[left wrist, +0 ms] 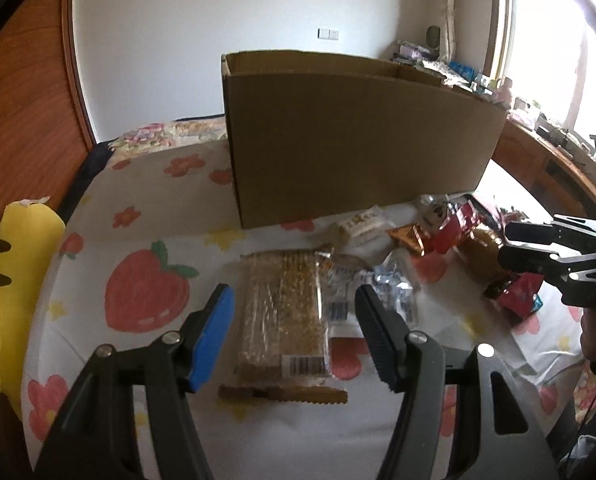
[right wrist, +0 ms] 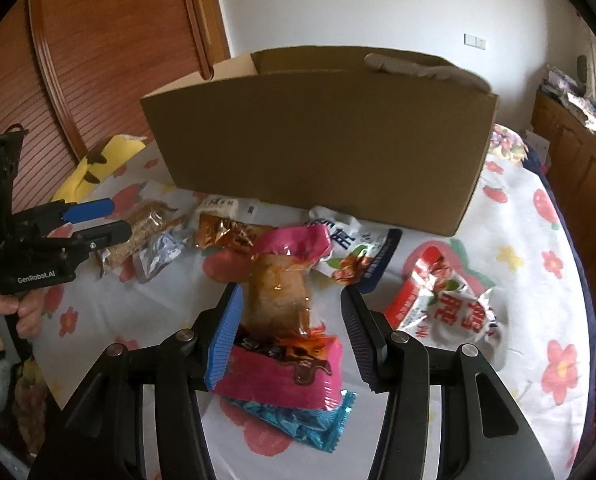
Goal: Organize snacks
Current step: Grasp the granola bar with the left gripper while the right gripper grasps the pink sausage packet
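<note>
Between the spread fingers of the left gripper, the left wrist view shows a clear-wrapped sesame bar lying flat on the flowered sheet, its barcode end nearest the camera. Neither pad touches the wrapper; the jaws stand about half open with a gap on each side. Just right of the right-hand finger lies a silver and white packet, which this view shows up close and the other view only from afar.

The right wrist view alone shows the pink packet with its clear window, sitting between the fingers of the right gripper. The blue-padded finger sits just beside its left edge, and whether it touches cannot be told; the other finger stands apart from it, so the jaws are spread and pinch nothing. A blue wrapper pokes out beneath the pink one. To the right of the jaws lies a red and white bag, and beyond the fingertips a white and navy pouch and an orange packet.

Beyond both pairs of jaws stands the cardboard box, open at the top. Its inside is hidden in both views, so its contents cannot be told. The yellow plush toy lies far left of the left jaws.
</note>
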A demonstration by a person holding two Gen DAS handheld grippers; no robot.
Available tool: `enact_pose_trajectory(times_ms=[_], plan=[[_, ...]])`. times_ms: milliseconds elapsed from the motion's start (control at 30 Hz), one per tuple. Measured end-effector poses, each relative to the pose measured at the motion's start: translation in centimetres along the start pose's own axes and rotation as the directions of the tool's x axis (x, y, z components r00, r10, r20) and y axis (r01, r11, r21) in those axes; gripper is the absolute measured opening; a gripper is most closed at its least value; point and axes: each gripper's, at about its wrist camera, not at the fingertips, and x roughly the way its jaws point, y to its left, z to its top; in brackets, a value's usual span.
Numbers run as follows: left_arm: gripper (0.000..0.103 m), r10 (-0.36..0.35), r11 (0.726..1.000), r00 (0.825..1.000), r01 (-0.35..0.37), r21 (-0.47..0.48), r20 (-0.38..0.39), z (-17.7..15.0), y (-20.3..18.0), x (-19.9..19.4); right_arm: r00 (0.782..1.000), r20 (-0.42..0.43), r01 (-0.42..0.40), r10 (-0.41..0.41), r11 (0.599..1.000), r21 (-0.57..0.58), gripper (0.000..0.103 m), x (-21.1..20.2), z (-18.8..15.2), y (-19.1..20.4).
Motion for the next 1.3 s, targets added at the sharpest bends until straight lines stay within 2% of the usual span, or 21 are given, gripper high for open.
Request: enact_pose_trajectory(times_ms=[133,267,400,567,700,800,1000,1067,1133,1200,1300], plan=[[0.063,0.002,1.000,1.000,-0.002,-0.018,-0.004,0.3,0.5,0.4,1.000,-0.029,-0.002,0.003,1.000,0.001,0.052,1.4,0.1,0.3],[0.063,0.029,1.000,0.998,-0.028,0.006,-0.054,0.5,0.3,1.6,0.998,-0.061,0.004,-0.004,1.000,-0.005,0.054,2.6,0.1,0.5],[0.063,0.023,1.000,0.995,-0.022,0.015,-0.094,0.4,0.2,2.6,0.996,-0.085,0.007,-0.007,1.000,-0.007,0.057,3.1,0.2,0.6],[0.064,-0.015,1.000,0.993,0.012,-0.028,-0.117,0.6,0.8,3.4,0.993,-0.098,0.056,-0.063,0.996,-0.071,0.061,3.7,0.1,1.7],[0.065,-0.017,0.999,0.993,0.014,-0.030,-0.117,0.7,0.6,3.5,0.993,-0.101,0.052,-0.060,0.996,-0.078,0.064,3.8,0.1,1.9],[0.073,-0.017,1.000,0.992,0.013,-0.028,-0.124,0.7,0.6,3.6,0.993,-0.101,0.055,-0.063,0.995,-0.082,0.064,3.8,0.1,1.9],[0.074,-0.021,0.999,0.992,0.018,-0.030,-0.122,0.7,0.6,3.6,0.993,-0.101,0.054,-0.062,0.995,-0.081,0.064,3.8,0.1,1.9],[0.068,-0.038,0.998,0.993,0.033,-0.049,-0.112,0.7,0.8,3.4,0.993,-0.101,0.056,-0.064,0.995,-0.082,0.064,3.7,0.1,1.9],[0.054,-0.051,0.996,0.994,0.044,-0.078,-0.099,0.6,1.4,3.2,0.993,-0.100,0.055,-0.064,0.995,-0.083,0.064,3.7,0.1,2.0],[0.044,-0.059,0.995,0.994,0.051,-0.090,-0.091,0.6,1.6,3.1,0.993,-0.099,0.057,-0.065,0.995,-0.082,0.063,3.7,0.1,1.9],[0.042,-0.063,0.995,0.994,0.056,-0.084,-0.086,0.4,1.6,2.8,0.993,-0.093,0.065,-0.072,0.995,-0.073,0.054,3.5,0.1,1.7]])
